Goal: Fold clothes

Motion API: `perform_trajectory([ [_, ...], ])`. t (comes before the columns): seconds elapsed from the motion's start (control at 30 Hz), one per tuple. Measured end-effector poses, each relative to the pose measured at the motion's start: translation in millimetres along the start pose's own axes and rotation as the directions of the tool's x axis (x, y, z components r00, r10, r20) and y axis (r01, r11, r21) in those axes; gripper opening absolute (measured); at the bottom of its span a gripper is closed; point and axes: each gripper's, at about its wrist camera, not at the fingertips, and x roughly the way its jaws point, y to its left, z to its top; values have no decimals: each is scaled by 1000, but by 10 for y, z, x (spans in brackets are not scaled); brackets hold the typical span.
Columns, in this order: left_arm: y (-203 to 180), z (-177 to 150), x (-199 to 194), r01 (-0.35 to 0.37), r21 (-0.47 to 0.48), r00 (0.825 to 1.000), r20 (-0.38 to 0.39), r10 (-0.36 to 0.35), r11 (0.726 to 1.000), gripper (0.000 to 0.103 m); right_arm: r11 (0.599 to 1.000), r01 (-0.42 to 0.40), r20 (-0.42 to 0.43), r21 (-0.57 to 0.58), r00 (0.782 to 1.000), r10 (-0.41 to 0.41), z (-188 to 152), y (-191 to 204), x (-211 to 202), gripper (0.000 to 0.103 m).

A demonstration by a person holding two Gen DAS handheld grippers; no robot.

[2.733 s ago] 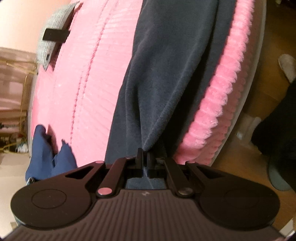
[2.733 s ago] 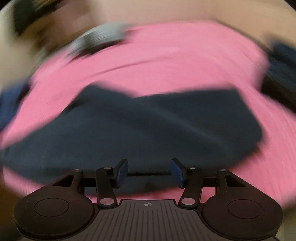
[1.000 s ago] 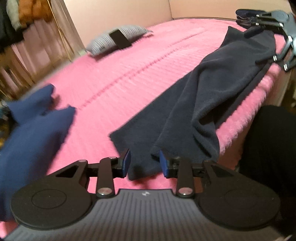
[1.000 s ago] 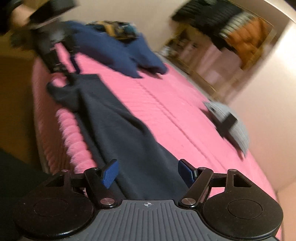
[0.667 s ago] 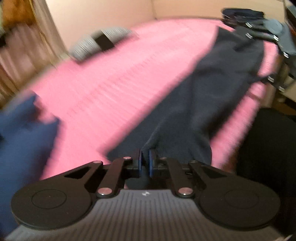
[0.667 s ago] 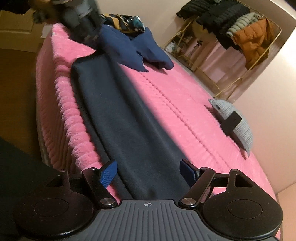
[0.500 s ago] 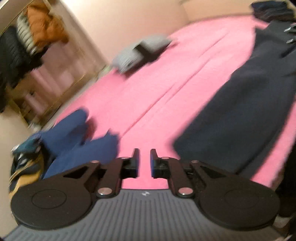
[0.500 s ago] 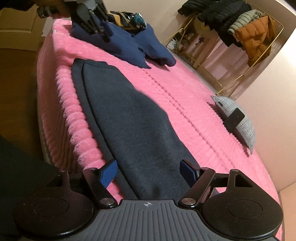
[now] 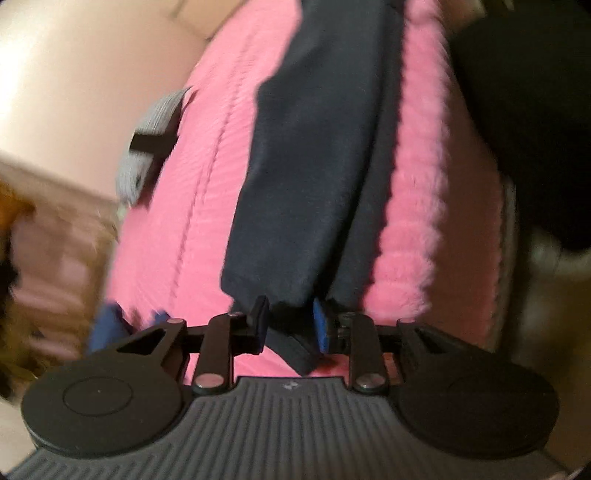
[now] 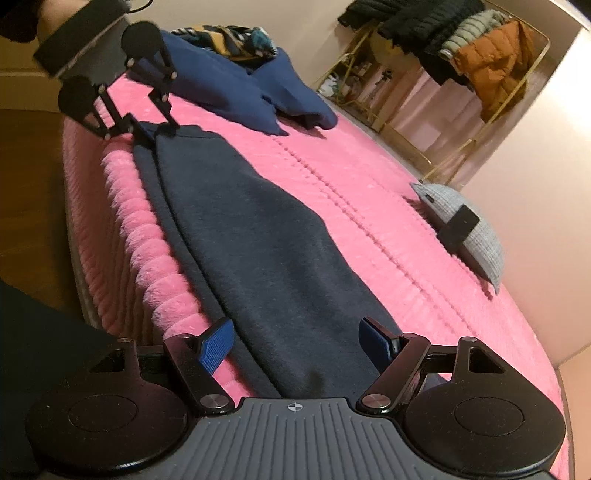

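Dark navy fleece garment [image 10: 258, 236] lies lengthwise along the near edge of a bed covered with a pink ribbed blanket [image 10: 369, 206]. One long side is folded over the rest, and a narrower lower layer shows along the blanket's fluffy edge.

Left gripper [image 9: 290, 323]: fingers parted, with the near end of the garment between them. The blue pads [image 9: 320, 326] stand on either side of the cloth without pressing it. In the right wrist view this gripper [image 10: 147, 129] sits at the far end of the garment, tips down at the cloth, a person's hand [image 10: 55, 22] above it. The left wrist view is motion-blurred.

Right gripper [image 10: 295, 345]: fingers spread wide, released, positioned over the opposite end of the garment. The cloth passes between the two blue pads [image 10: 216, 345]; neither pad grips it.

Other items on the bed: a blue garment [image 10: 240, 88] in a heap at the far left, a patterned cloth [image 10: 229, 40] behind it, and a grey pillow [image 10: 461, 229] with a black band at the right. A clothes rack [image 10: 461, 48] with hanging jackets stands beyond the bed.
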Motion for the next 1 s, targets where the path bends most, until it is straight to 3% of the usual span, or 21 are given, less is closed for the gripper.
perform_trajectory([
  [0.03,-55,20,31,-9,49,1000,-6,9,999,19,1000,6,-2,0,1000,-6,-2,-5,-13,76],
  [0.07,-110,41,62,-17,99,1000,-11,18,995,4,1000,12,-4,1,1000,-12,-4,-10,-25,76],
  [0.13,-100,32,11,-66,117,998,-7,67,991,4,999,4,-6,36,1000,-4,-21,-41,-13,76],
  [0.23,-60,-39,-223,-122,50,992,-23,123,991,4,994,-15,-8,104,1000,16,-51,-94,21,77],
  [0.4,-388,-94,-127,-32,35,996,-81,35,999,4,978,-52,-15,202,998,56,-38,-191,86,77],
  [0.57,-327,-94,-49,-26,-6,995,-93,25,1000,5,928,-50,-19,368,998,62,-123,-410,-10,77],
  [0.7,-233,-55,11,14,-37,994,-104,-17,999,7,820,-23,-60,572,996,70,-354,-682,-46,77],
  [0.83,-166,-82,-64,34,-79,991,-129,-44,996,12,627,33,-74,778,997,38,-782,-1058,-218,77],
  [1.0,98,-147,-275,6,-224,988,-146,-40,974,13,398,161,-139,903,987,-83,-1410,-1506,-601,77],
])
